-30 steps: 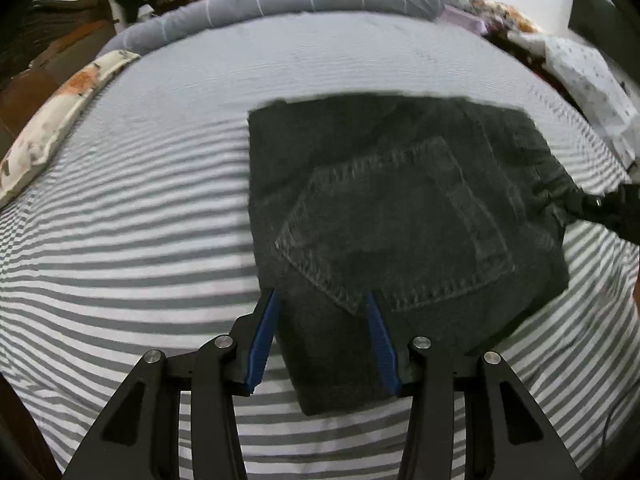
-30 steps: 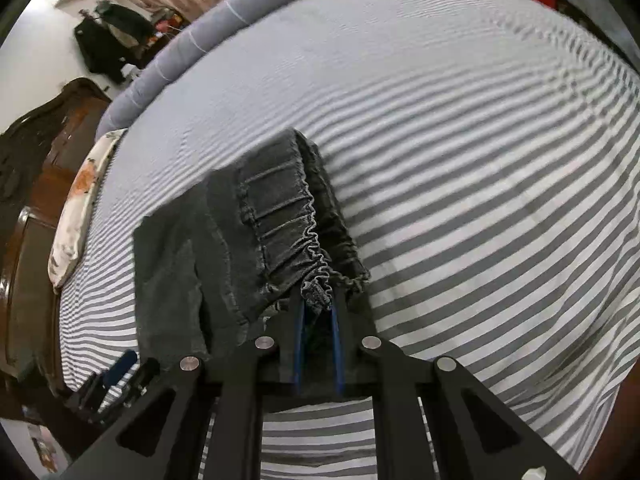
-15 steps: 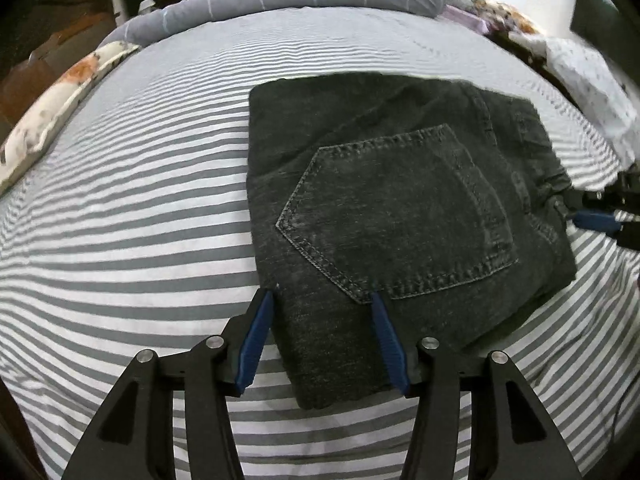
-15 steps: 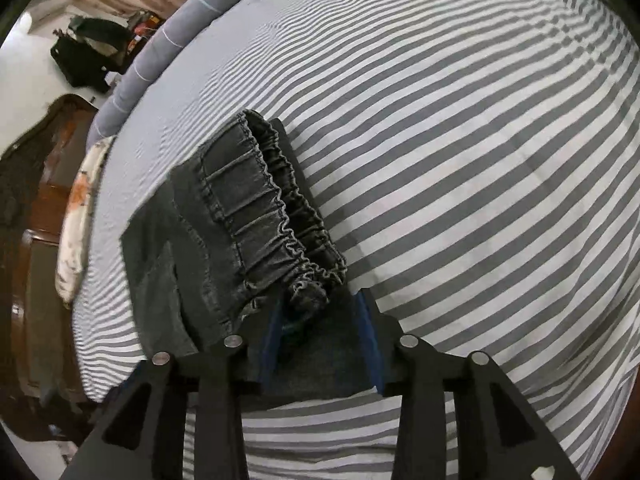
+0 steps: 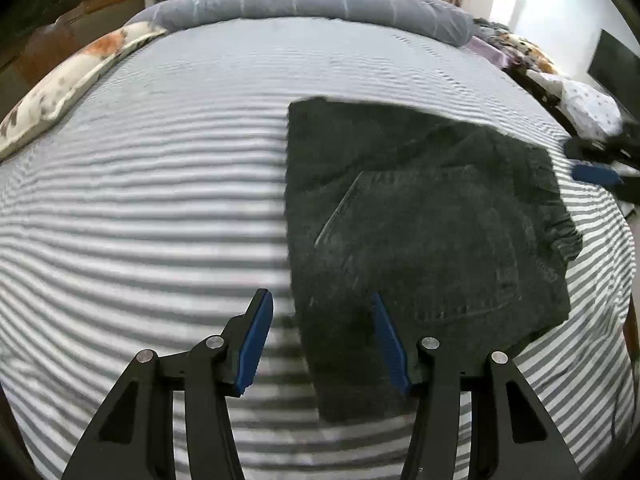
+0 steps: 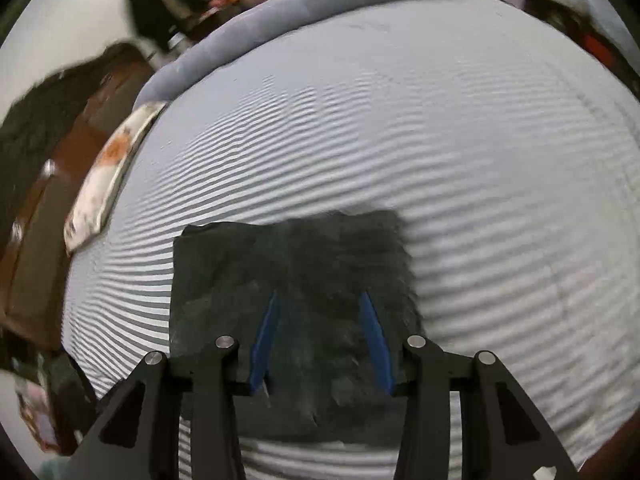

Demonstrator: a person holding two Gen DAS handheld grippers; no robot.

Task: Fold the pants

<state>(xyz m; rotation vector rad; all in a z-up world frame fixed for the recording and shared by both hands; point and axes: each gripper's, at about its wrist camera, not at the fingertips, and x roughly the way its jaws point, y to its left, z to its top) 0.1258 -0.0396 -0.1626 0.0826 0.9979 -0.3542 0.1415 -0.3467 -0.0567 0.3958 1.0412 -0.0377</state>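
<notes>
The dark grey denim pants (image 5: 420, 240) lie folded into a flat rectangle on the striped bed, back pocket up; they also show in the right wrist view (image 6: 292, 288). My left gripper (image 5: 322, 308) is open and empty, above the pants' near left edge. My right gripper (image 6: 320, 304) is open and empty, held above the folded pants. The right gripper's blue pad shows at the right edge of the left wrist view (image 5: 596, 174), beyond the elastic waistband.
The grey-and-white striped bed sheet (image 5: 140, 200) spreads all around. A rolled grey blanket (image 5: 320, 4) lies along the far edge. A floral pillow (image 5: 72, 80) sits at the far left. Wooden furniture (image 6: 60, 152) stands beside the bed. Clothes pile at the far right (image 5: 584, 100).
My right gripper has opened, let go of the waistband and lifted away above the pants. My left gripper has shifted left and pulled back a little, still open.
</notes>
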